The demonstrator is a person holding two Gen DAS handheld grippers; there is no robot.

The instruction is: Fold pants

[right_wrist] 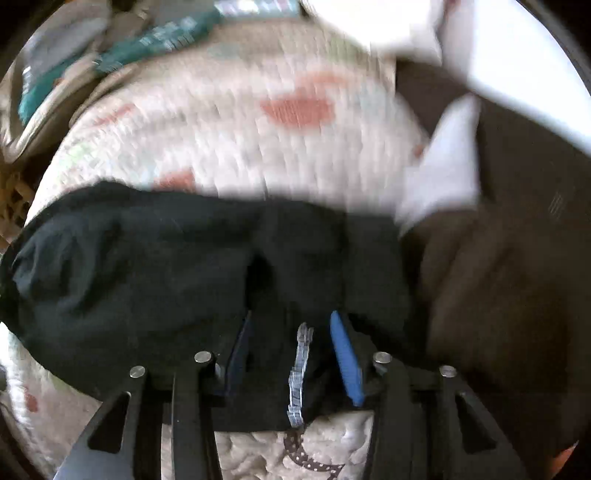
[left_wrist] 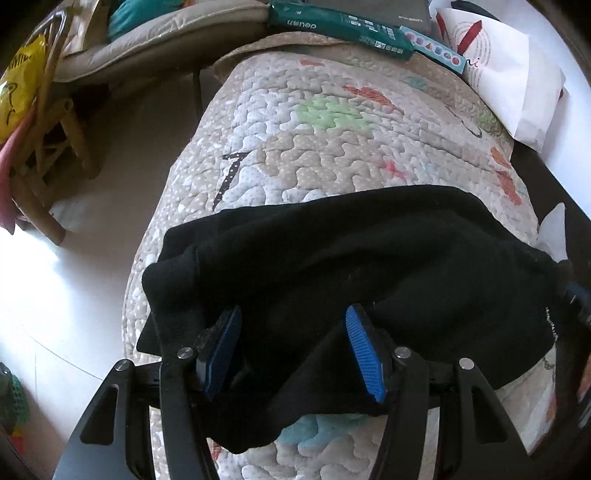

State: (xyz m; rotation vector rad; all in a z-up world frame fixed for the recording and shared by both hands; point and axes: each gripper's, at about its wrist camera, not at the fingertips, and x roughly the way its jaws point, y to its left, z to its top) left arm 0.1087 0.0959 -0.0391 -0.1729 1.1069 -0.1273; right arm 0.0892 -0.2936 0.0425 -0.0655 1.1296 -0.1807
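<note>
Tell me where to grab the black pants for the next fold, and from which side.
Grip the near edge of the black pants, likely best at its two ends, coming in low from the front. That hem lies thick along the quilt's near side, and the left gripper and right gripper already straddle it, open.

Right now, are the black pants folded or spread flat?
Folded over, not flat: the black pants lie bunched in doubled layers on the quilted mat, near edge between both jaws.

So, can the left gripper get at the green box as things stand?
Probably yes: the green box lies at the quilt's far end, with bare quilt between. The left gripper stands open around the pants.
</note>
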